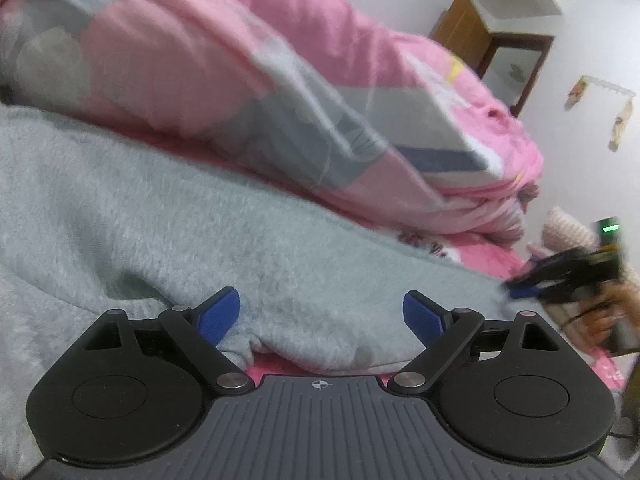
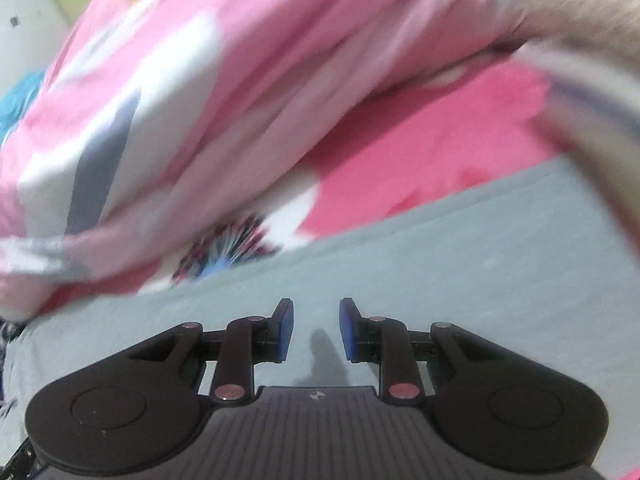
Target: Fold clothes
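A: Start with the left gripper (image 1: 321, 312). How do its jaws stand?

B: Spread wide. The two blue pads (image 1: 219, 314) sit far apart, and the fuzzy grey garment (image 1: 208, 216) bulges up between them. Its folded hem lies just in front of the gripper body, a strip of pink bed sheet (image 1: 490, 258) showing beneath it. The left pad touches or nearly touches the fleece; the right one stands clear of it. Nothing is pinched.

A: And beyond the fingertips?

B: More of the same grey cloth, running off to the left and ahead. Past that, a heaped pink quilt (image 1: 248, 60) with grey and white patches. Off to the right of the fingers, well apart, the other gripper (image 1: 536, 280) shows — blurred, blue-tipped, at the far edge of the garment, with the person's hand (image 1: 604, 316) behind it.

A: The right gripper (image 2: 316, 330) from its own camera?

B: Jaws narrow but parted, with a plain gap between the blue pads. Grey garment (image 2: 440, 264) lies flat under and ahead of the fingers, and a dark shadow falls on it in the gap. No cloth is caught between the pads.

A: Does it touch the garment?

B: I cannot tell — the picture is smeared. Ahead of the fingertips the grey edge meets the pink sheet (image 2: 420, 152), and the quilt (image 2: 200, 92) hangs over upper left.
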